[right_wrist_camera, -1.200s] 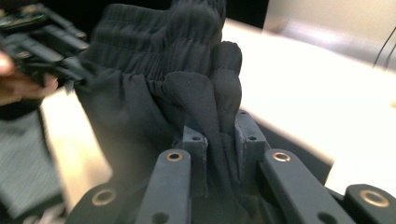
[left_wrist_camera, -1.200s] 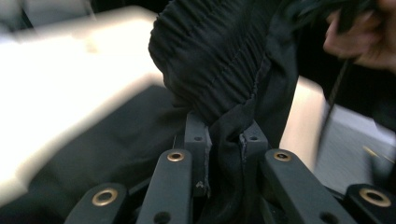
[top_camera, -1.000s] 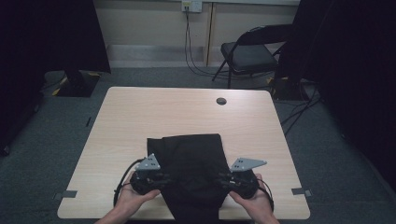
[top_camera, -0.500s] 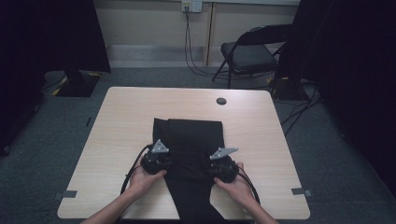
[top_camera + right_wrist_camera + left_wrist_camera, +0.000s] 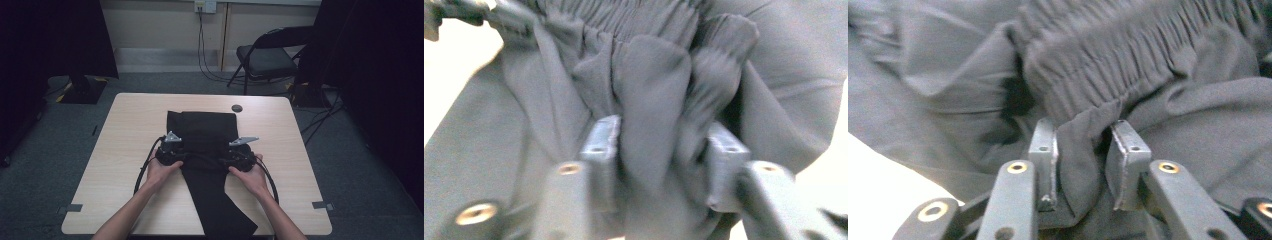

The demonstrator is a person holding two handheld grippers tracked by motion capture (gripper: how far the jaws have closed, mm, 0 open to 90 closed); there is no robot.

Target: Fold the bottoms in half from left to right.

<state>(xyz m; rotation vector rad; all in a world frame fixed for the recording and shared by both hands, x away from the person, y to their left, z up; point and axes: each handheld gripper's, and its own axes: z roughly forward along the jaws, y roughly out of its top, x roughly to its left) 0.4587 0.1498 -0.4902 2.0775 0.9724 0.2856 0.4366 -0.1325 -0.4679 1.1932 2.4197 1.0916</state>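
Left hand-held gripper [image 5: 1082, 165] and right hand-held gripper [image 5: 659, 170]: jaws just opening, parted, black trousers [image 5: 202, 130] fabric bunched loosely between, on bench [image 5: 125, 125].

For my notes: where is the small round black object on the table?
High view: the small round black object lies near the table's far edge, just right of the black garment's far corner.

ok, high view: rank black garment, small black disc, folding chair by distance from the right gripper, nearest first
From the right gripper:
1. black garment, right at its jaws, table centre.
2. small black disc, on the table's far edge.
3. folding chair, on the floor beyond the table, far right.
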